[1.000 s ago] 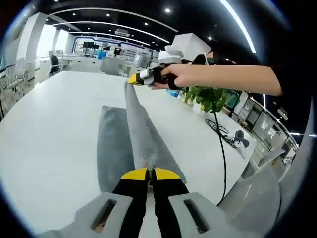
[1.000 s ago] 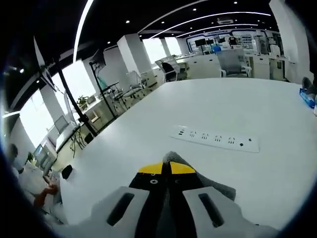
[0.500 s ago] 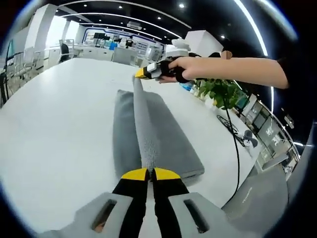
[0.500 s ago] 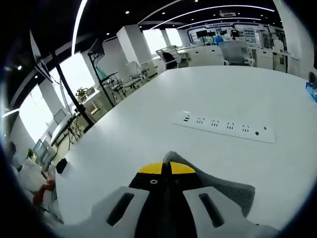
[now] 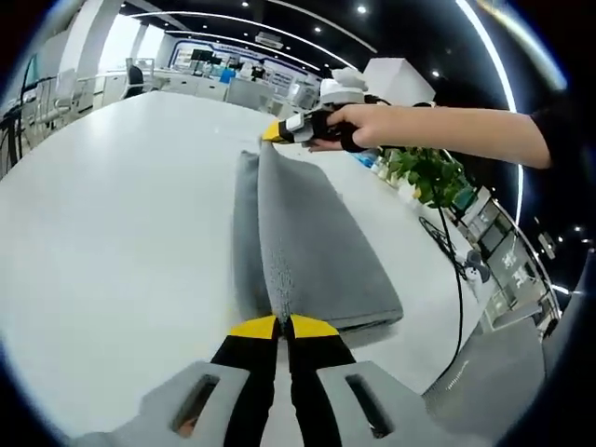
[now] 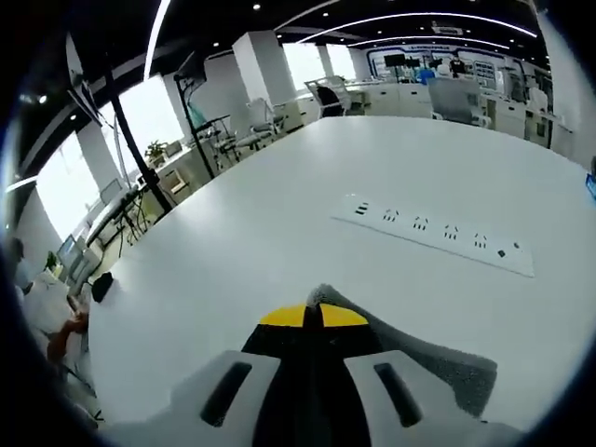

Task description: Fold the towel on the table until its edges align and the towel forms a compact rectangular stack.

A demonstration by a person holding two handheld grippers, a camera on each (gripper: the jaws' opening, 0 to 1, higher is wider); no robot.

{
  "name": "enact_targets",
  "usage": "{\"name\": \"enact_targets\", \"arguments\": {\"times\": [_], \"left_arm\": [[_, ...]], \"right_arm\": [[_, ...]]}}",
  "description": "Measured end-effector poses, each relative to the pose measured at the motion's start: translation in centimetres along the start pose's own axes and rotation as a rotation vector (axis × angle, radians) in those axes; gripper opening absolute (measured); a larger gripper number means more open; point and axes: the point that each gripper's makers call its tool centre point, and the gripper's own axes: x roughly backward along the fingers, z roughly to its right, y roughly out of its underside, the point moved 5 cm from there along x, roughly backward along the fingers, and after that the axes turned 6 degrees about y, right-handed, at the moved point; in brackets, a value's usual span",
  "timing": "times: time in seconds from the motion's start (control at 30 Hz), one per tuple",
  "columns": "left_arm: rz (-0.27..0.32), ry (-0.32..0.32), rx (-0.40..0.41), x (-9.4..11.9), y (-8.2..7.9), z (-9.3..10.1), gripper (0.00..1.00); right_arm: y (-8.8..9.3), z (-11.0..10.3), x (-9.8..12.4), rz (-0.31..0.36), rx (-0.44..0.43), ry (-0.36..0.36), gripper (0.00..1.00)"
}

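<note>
A grey towel (image 5: 307, 251) lies lengthwise on the white table (image 5: 112, 214), folded over itself, with its upper edge pulled taut between the two grippers. My left gripper (image 5: 283, 323) is shut on the near corner of that edge. In the left gripper view my right gripper (image 5: 277, 132), held by a person's hand (image 5: 368, 126), is shut on the far corner. In the right gripper view the right gripper (image 6: 312, 316) pinches a grey towel corner (image 6: 424, 358) low over the table (image 6: 261, 242).
A white power strip (image 6: 442, 237) lies on the table beyond the right gripper. A potted green plant (image 5: 430, 177) and a black cable (image 5: 458, 279) sit at the table's right side. Office desks and chairs stand far behind.
Both grippers have carried the held towel edge across and downward, so the upper layer now lies spread over the lower one. The towel looks wider and flatter than before.
</note>
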Motion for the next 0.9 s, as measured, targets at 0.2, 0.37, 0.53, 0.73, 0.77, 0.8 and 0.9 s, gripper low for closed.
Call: {"name": "enact_targets", "arguments": {"times": [0.2, 0.37, 0.53, 0.73, 0.77, 0.8, 0.9], "left_arm": [[-0.008, -0.012, 0.005, -0.1, 0.3, 0.1, 0.04], [-0.023, -0.014, -0.009, -0.2, 0.5, 0.0, 0.05], [-0.012, -0.017, -0.015, 0.1, 0.3, -0.3, 0.11], [0.033, -0.017, -0.038, 0.8, -0.4, -0.4, 0.19], [0.034, -0.014, -0.042, 0.8, -0.5, -0.7, 0.2], [0.033, -0.016, -0.044, 0.7, -0.6, -0.9, 0.21], [0.04, -0.026, -0.075, 0.6, -1.6, -1.4, 0.22]], "right_arm": [[0.3, -0.1, -0.5, -0.007, 0.02, 0.018, 0.01], [0.3, -0.1, -0.6, -0.015, 0.037, 0.018, 0.03], [0.6, 0.2, -0.1, -0.024, 0.025, 0.013, 0.12], [1.1, 0.4, 1.1, -0.026, 0.051, 0.001, 0.19], [1.3, 0.4, 1.2, -0.027, 0.055, 0.0, 0.2], [1.4, 0.4, 1.3, -0.03, 0.06, -0.001, 0.21], [1.6, 0.5, 1.8, -0.033, 0.075, -0.006, 0.22]]}}
